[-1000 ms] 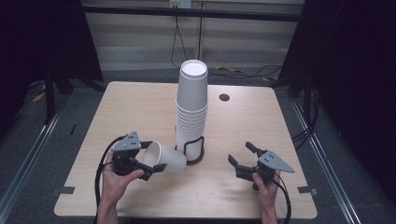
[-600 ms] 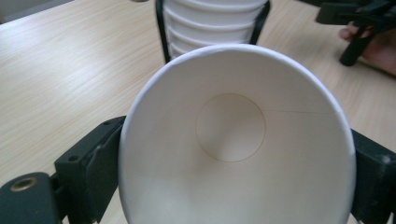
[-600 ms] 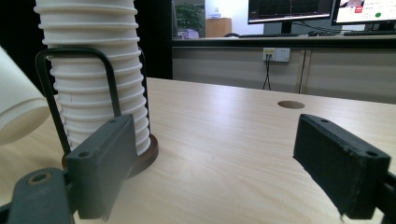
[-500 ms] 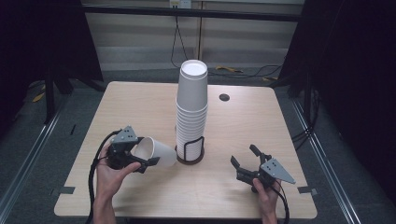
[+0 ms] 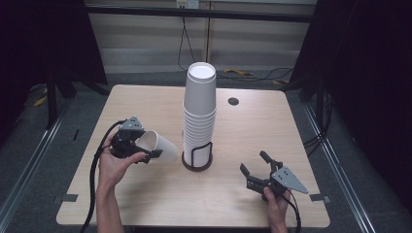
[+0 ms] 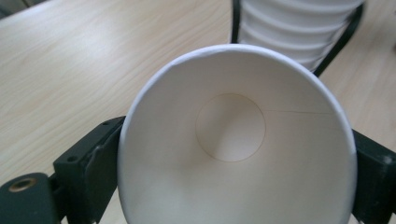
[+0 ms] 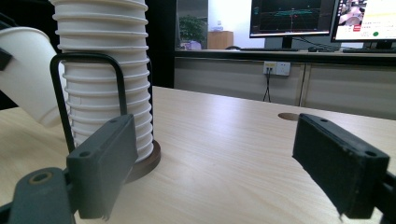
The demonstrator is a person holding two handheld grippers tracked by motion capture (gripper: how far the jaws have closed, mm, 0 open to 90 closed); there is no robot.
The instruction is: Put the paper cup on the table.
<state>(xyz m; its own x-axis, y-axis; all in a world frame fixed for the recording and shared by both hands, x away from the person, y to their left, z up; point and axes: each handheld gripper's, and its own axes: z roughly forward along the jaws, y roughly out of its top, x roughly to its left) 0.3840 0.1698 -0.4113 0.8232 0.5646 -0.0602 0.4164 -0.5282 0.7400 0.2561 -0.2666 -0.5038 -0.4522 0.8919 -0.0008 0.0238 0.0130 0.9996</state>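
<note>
From the high view we see our left hand-held gripper (image 5: 145, 154) pinching a single white paper cup (image 5: 160, 145) by its rim end, the cup lying on its side in the air above the left half of the desk (image 5: 121, 204), its base pointing toward the tall stack of paper cups (image 5: 199, 111) that stands in a black wire cup holder (image 5: 197, 158) near the desk's middle. Our right hand-held gripper (image 5: 256, 169) rests near the desk's front right corner, jaws spread and holding nothing. In the left gripper view we look straight into the paper cup's (image 6: 233, 154) mouth; the two black jaws bear on its outer wall at either side, and the rim looks slightly oval, so we judge the wall thin, light and easily crushed. A gentle squeeze close to the rolled rim, where the paper is stiffest, should serve best, since the smooth wall could slip. In the right gripper view the jaws stand wide apart before the stack of paper cups (image 7: 105, 70) and its cup holder (image 7: 88, 93), with the held cup (image 7: 23, 74) at the left edge.
</note>
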